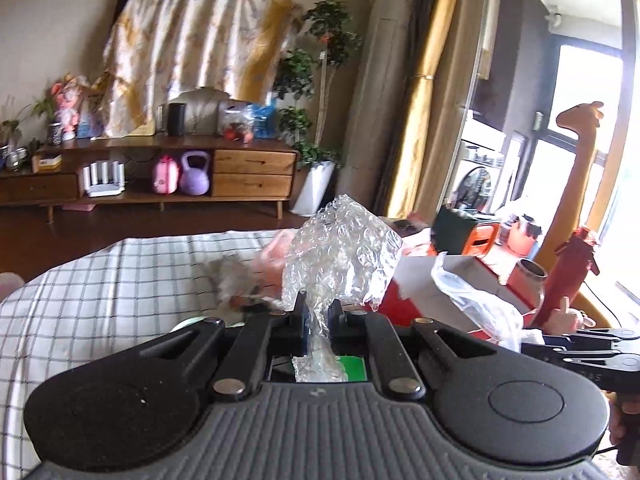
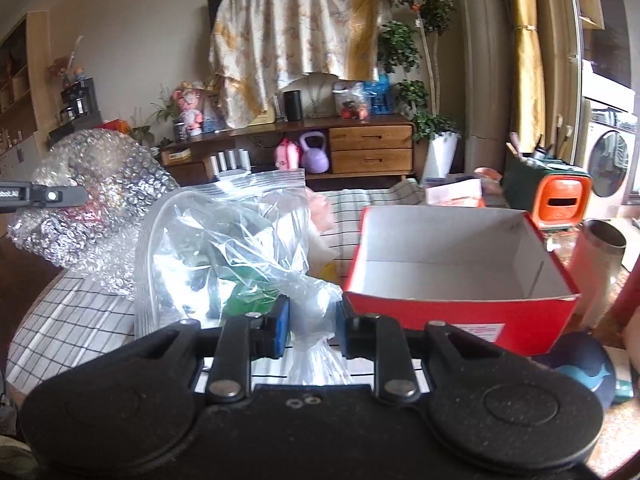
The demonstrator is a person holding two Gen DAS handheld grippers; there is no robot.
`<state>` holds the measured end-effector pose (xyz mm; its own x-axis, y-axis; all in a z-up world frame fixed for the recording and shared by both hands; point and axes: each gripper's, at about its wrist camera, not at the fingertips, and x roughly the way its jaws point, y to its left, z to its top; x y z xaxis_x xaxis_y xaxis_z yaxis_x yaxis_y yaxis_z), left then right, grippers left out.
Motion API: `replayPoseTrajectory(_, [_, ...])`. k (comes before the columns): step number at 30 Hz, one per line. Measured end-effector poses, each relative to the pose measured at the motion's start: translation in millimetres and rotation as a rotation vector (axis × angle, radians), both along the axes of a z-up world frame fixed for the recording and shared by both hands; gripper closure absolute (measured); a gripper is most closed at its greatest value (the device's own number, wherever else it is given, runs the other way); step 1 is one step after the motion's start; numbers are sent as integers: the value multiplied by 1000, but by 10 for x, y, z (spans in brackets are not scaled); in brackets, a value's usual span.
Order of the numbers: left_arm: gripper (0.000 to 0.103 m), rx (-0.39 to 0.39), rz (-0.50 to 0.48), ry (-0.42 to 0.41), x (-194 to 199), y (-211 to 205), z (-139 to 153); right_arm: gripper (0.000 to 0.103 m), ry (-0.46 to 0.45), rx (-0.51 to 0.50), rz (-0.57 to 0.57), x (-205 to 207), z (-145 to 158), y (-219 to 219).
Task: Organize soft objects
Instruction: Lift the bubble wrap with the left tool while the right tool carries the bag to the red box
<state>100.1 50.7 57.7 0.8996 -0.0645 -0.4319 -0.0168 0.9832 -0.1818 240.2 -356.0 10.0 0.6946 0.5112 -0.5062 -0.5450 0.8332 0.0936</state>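
My left gripper [image 1: 318,308] is shut on a crumpled sheet of clear bubble wrap [image 1: 340,256], which stands up above its fingers over the checked tablecloth [image 1: 100,292]. The right wrist view has that bubble wrap [image 2: 104,200] at the left, with the left gripper [image 2: 78,195] poking in from the edge. My right gripper [image 2: 312,320] is shut on the bunched end of a clear zip bag [image 2: 224,248] that billows up in front of it. An open red box [image 2: 460,312] with a white inside sits just right of the bag.
Pink and grey soft items [image 1: 256,268] lie on the cloth behind the bubble wrap. Right of the box stand an orange container [image 2: 560,200], a steel cup [image 2: 600,248] and a dark blue pouch [image 2: 584,372]. A tall giraffe toy [image 1: 576,184] stands by the window.
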Motion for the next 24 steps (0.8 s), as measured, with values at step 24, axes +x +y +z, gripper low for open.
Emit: replayPoseTrajectory(24, [95, 38, -279, 1, 1642, -1609, 154, 79, 14, -203, -298, 1319, -84, -837])
